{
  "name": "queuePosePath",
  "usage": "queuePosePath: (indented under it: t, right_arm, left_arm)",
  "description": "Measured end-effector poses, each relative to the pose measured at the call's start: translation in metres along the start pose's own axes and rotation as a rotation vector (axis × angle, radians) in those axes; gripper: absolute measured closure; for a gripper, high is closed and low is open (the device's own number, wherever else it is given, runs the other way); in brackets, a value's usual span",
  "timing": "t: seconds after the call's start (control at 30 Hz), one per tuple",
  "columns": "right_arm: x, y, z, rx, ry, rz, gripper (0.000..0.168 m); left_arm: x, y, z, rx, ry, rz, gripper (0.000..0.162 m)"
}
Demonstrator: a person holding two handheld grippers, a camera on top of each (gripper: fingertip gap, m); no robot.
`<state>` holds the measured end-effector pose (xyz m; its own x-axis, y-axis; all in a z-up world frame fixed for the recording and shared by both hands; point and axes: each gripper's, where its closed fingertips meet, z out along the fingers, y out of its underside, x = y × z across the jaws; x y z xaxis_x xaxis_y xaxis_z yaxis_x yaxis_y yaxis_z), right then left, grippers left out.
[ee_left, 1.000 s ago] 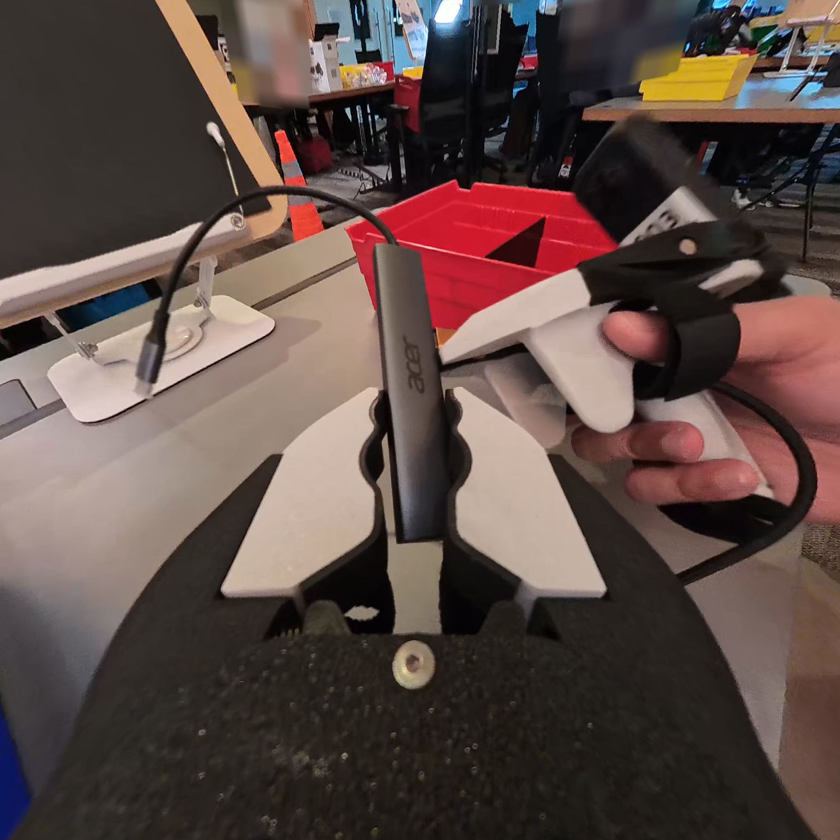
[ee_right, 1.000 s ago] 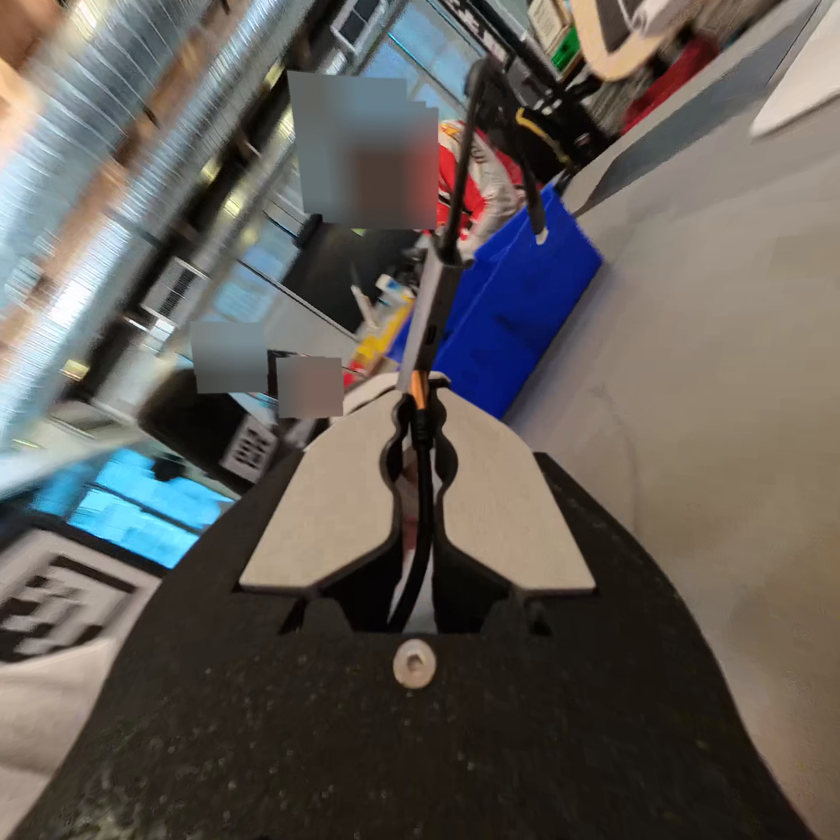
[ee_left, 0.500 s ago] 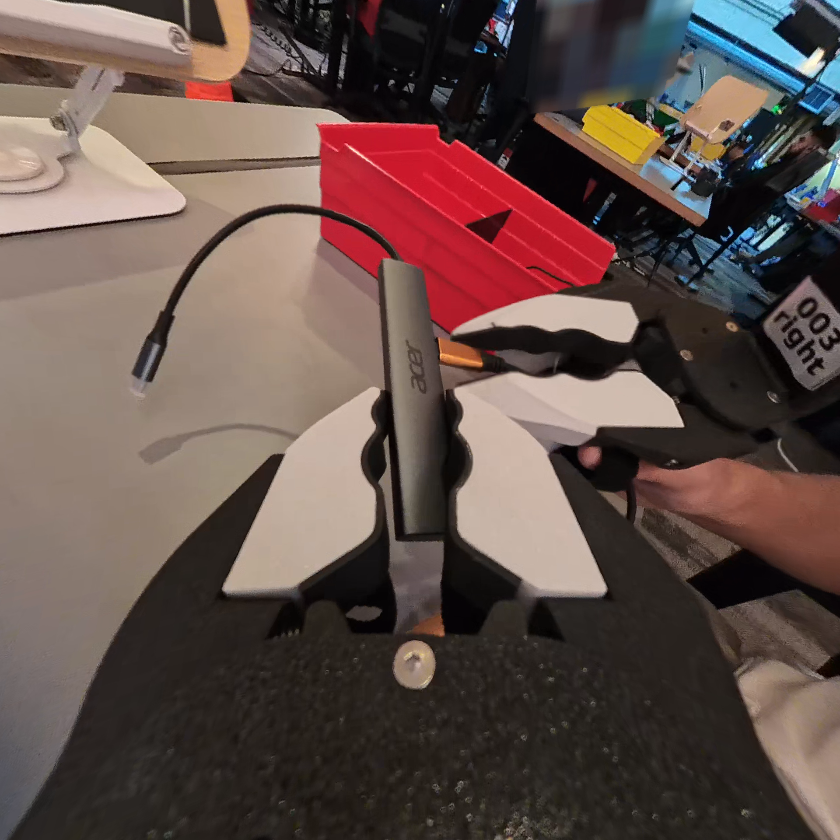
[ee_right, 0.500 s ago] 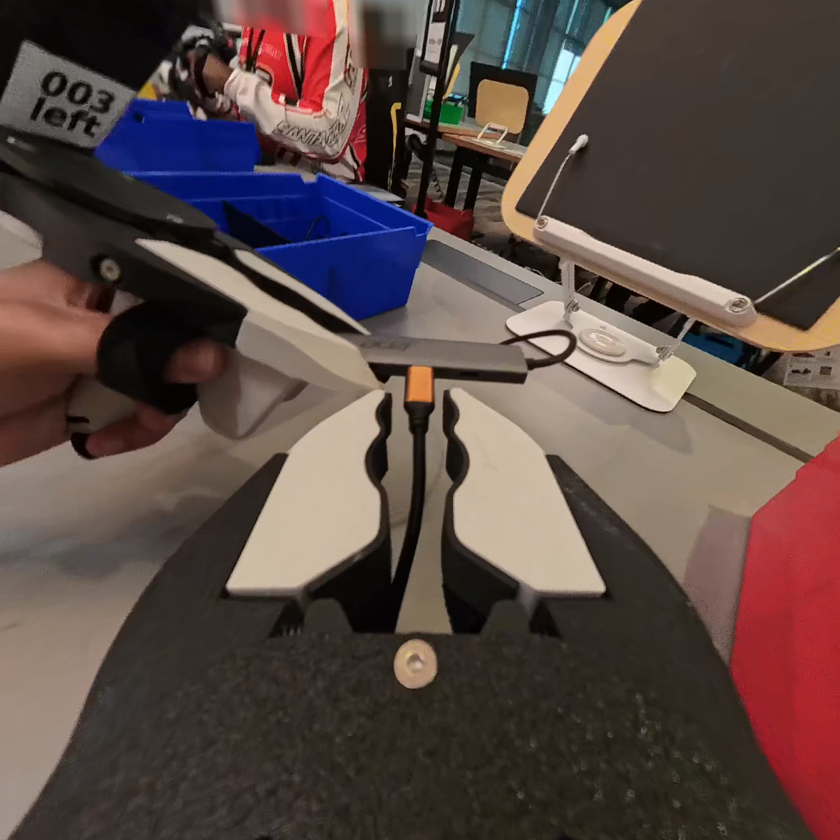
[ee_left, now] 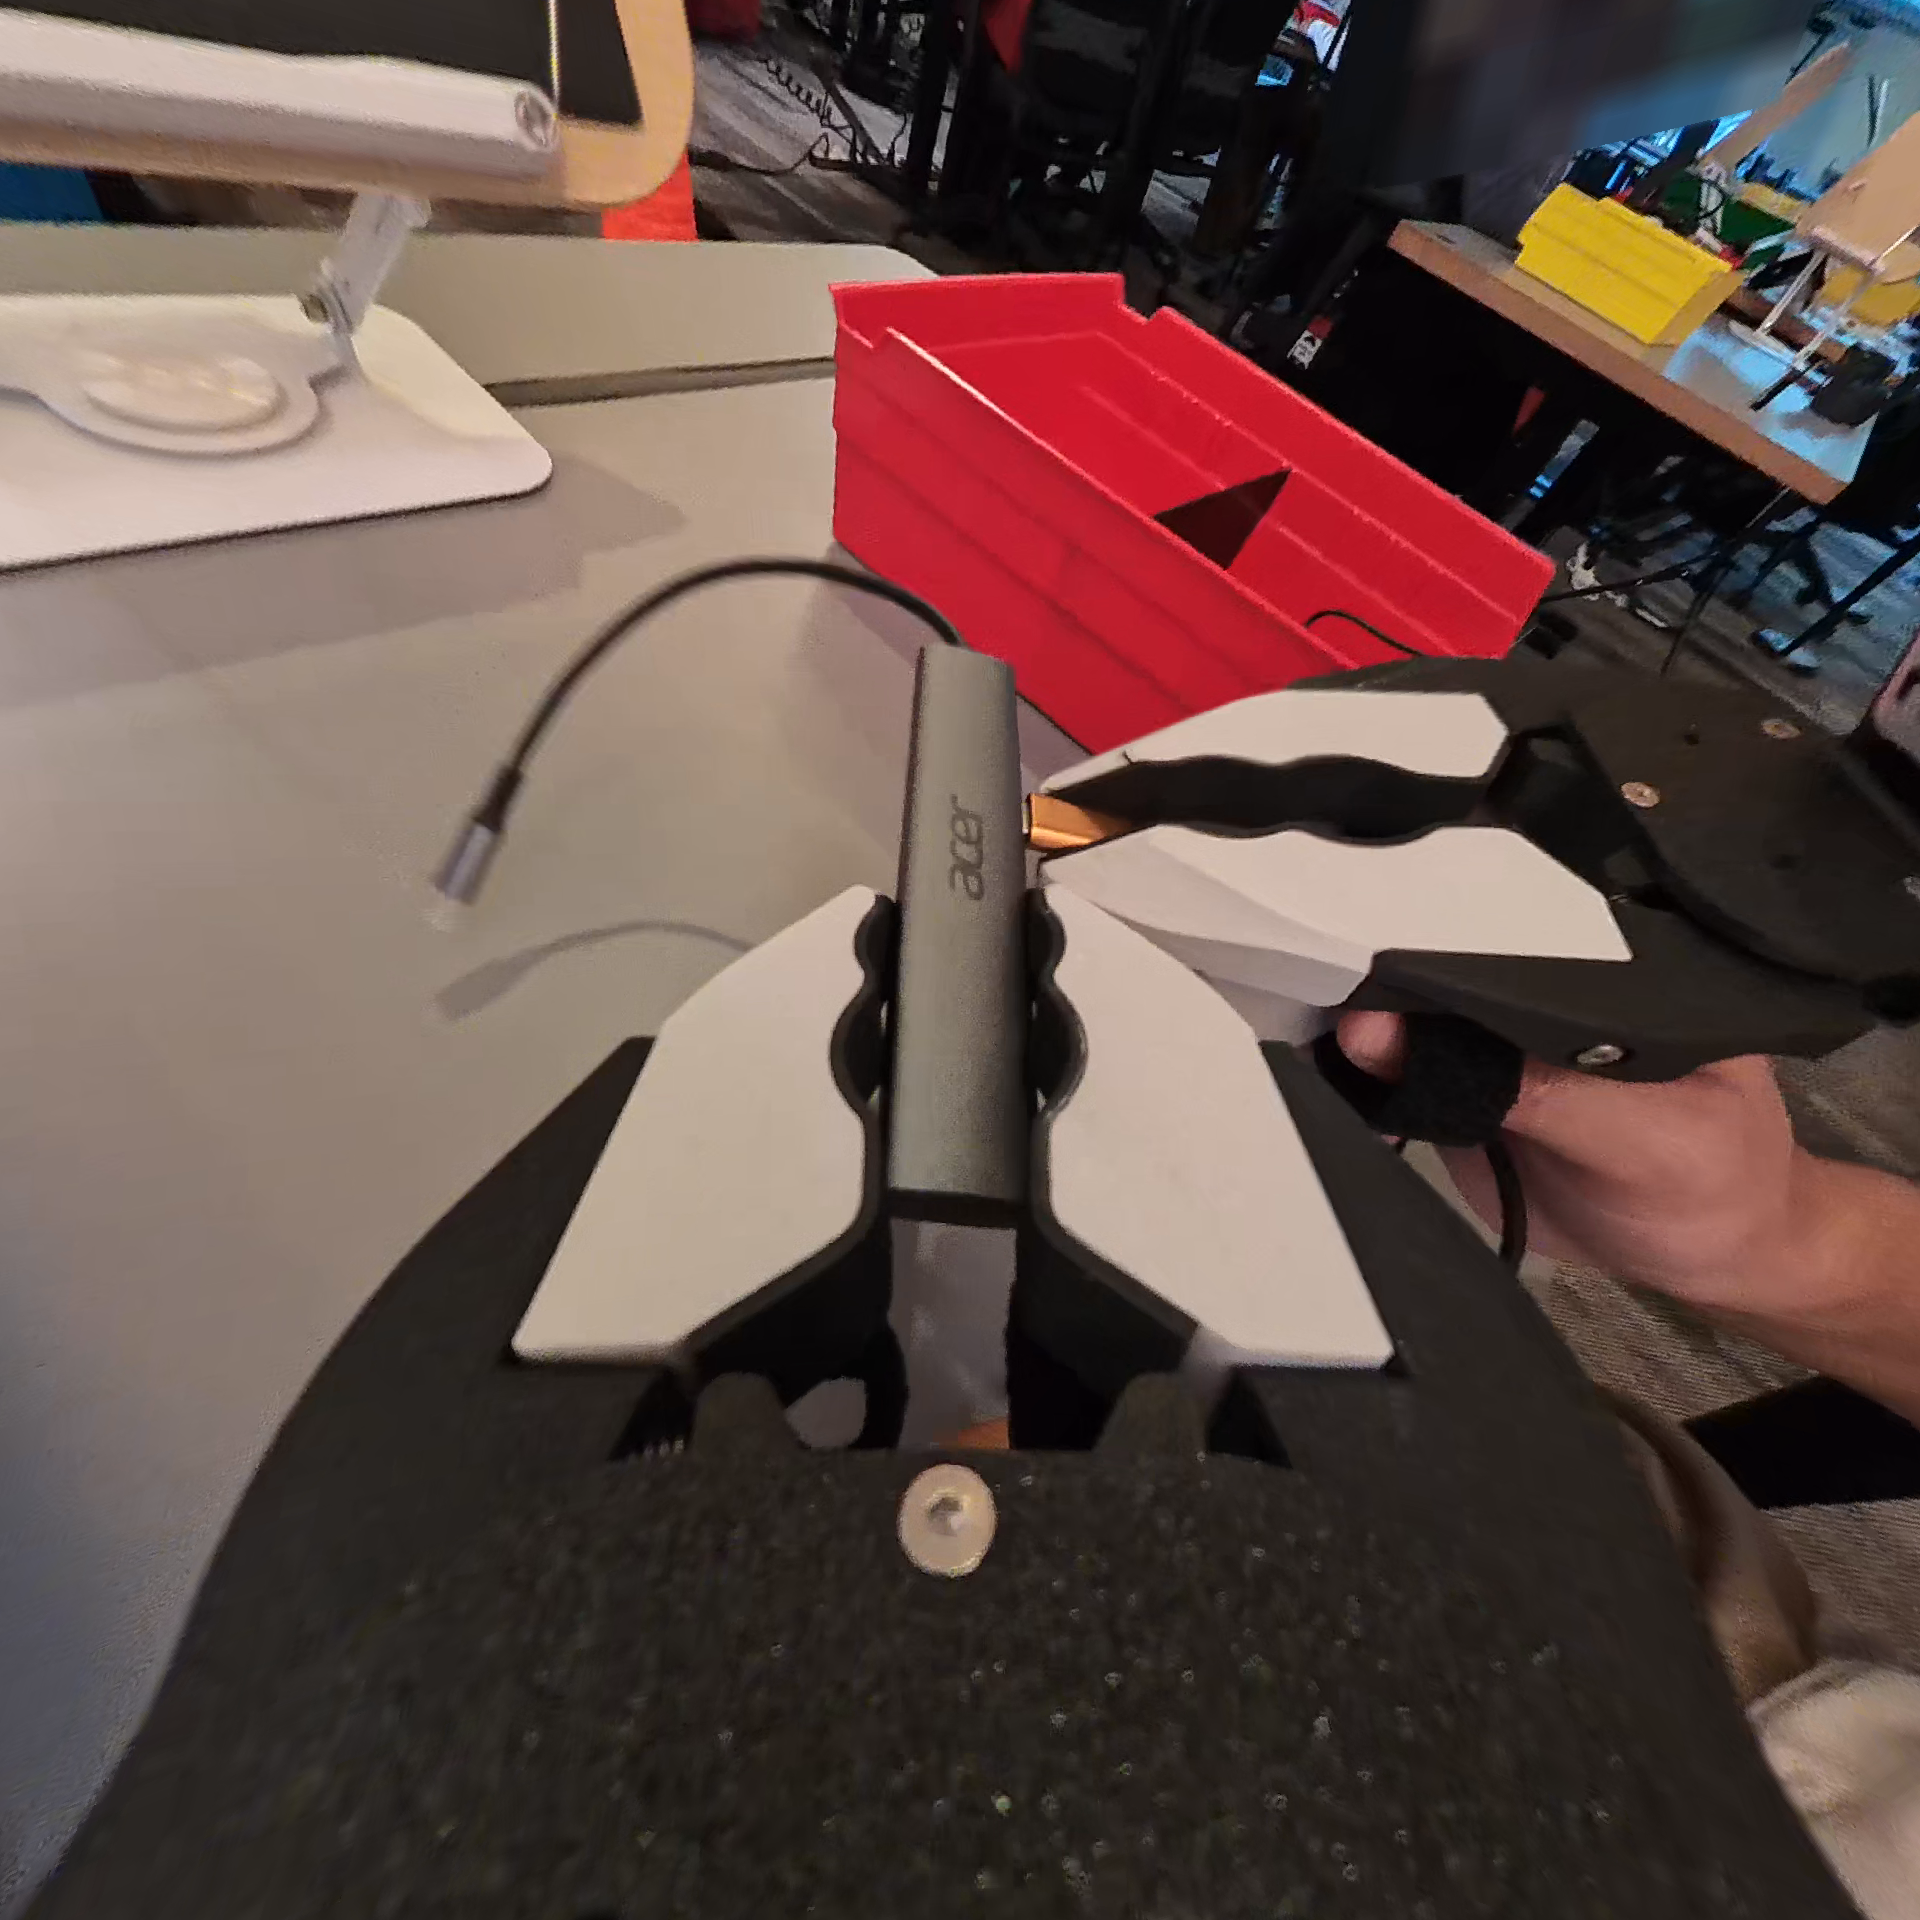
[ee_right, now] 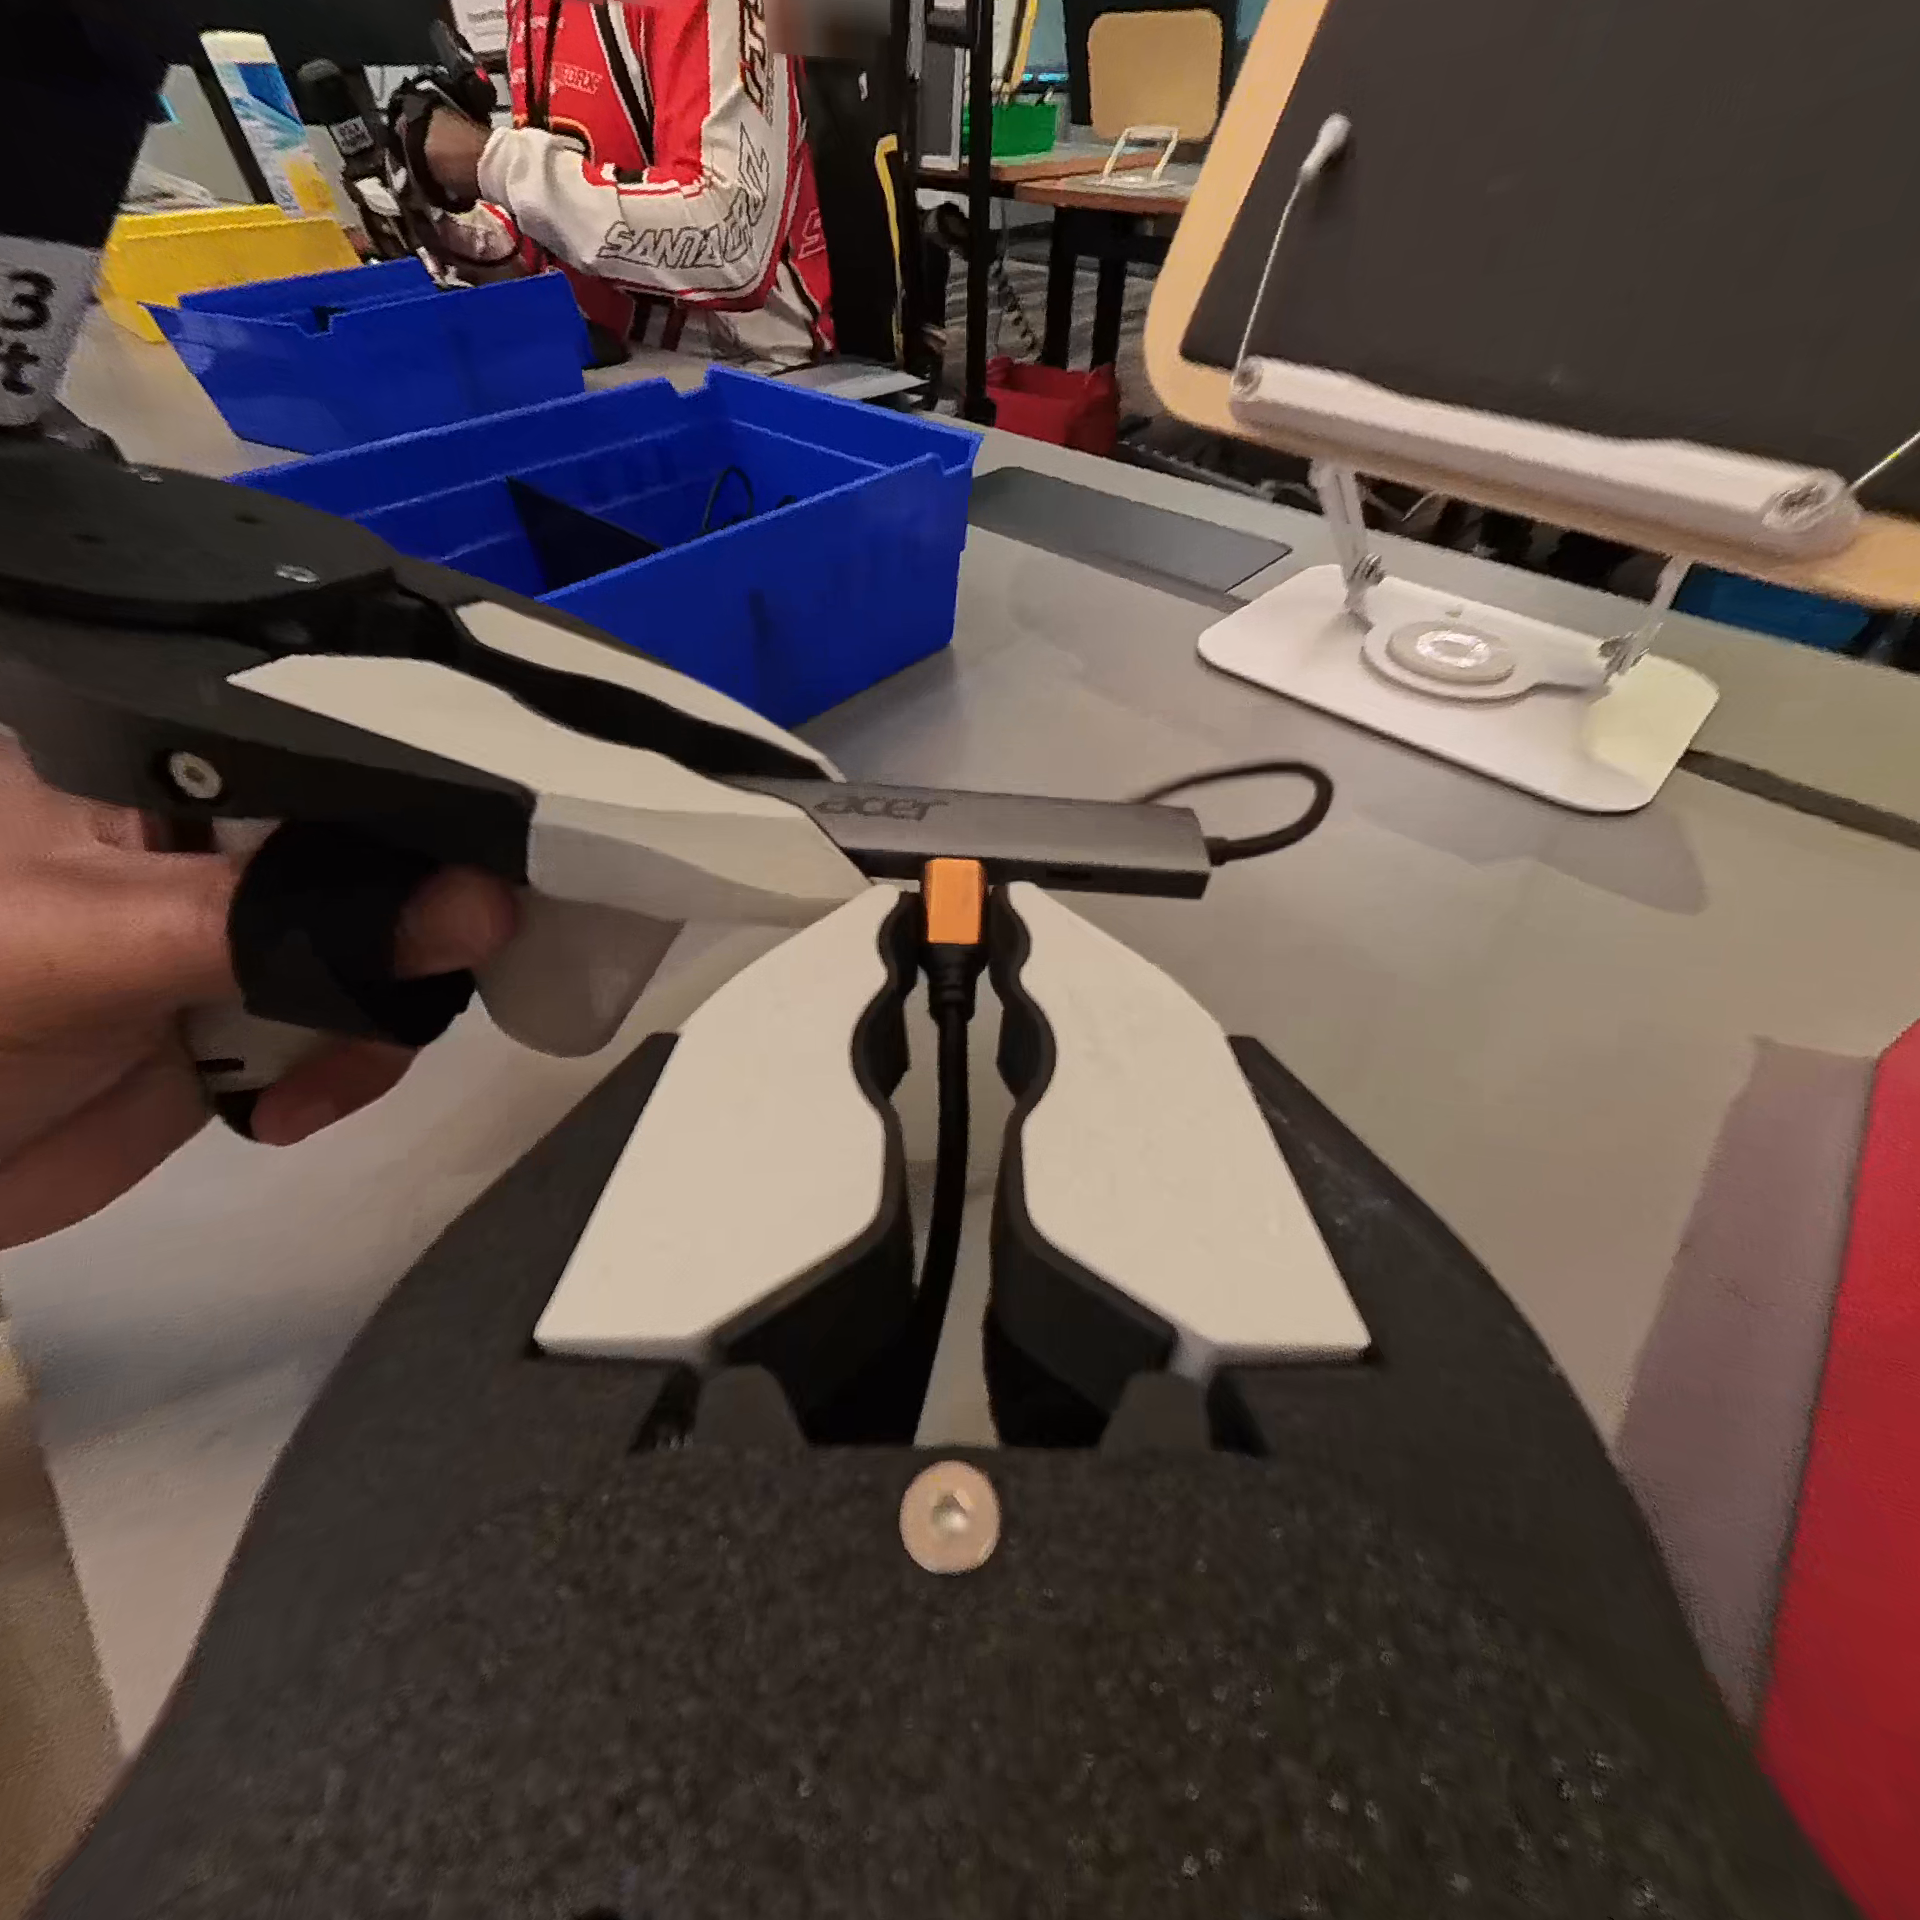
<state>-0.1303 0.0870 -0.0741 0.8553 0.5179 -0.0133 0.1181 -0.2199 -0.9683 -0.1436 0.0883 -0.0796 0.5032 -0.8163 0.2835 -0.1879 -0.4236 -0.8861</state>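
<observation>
- My left claw (ee_left: 956,914) clamped on grey hub (ee_left: 956,935), held over table (ee_left: 260,935).
- My right claw (ee_right: 951,904) clamped on orange plug (ee_right: 951,902), plug against hub's side.
- Red bin (ee_left: 1143,520) at 1 o'clock.

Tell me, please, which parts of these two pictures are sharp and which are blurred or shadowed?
Left wrist view: the hub and the left gripper are sharp, the stand is smeared, and the hub's cable casts a soft shadow on the table. Right wrist view: the orange plug in the right gripper is sharp, the stand and far background soft.

red bin (ee_left: 1143,499), blue bin (ee_right: 727,540), white stand (ee_right: 1455,665) on table (ee_left: 260,727).
</observation>
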Motion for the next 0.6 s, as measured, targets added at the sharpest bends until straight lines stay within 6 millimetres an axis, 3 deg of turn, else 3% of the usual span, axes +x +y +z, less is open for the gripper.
queuePosePath:
  t: [0.2,0.37,0.53,0.6]
  right_arm:
    - [0.001,0.005,-0.002,-0.028,-0.004,0.001,0.156]
    - [0.002,0.009,-0.006,-0.068,0.066,-0.171,0.156]
    - [0.004,0.006,-0.008,-0.027,-0.001,-0.072,0.156]
    - [0.004,0.004,-0.010,-0.017,-0.057,0.071,0.156]
  left_arm:
    - [0.000,0.004,0.003,-0.026,0.016,-0.013,0.138]
    - [0.003,0.006,0.005,-0.048,0.052,-0.045,0.138]
    - [0.008,0.005,0.006,-0.039,0.044,0.145,0.139]
    - [0.010,0.005,0.006,-0.025,0.072,0.212,0.138]
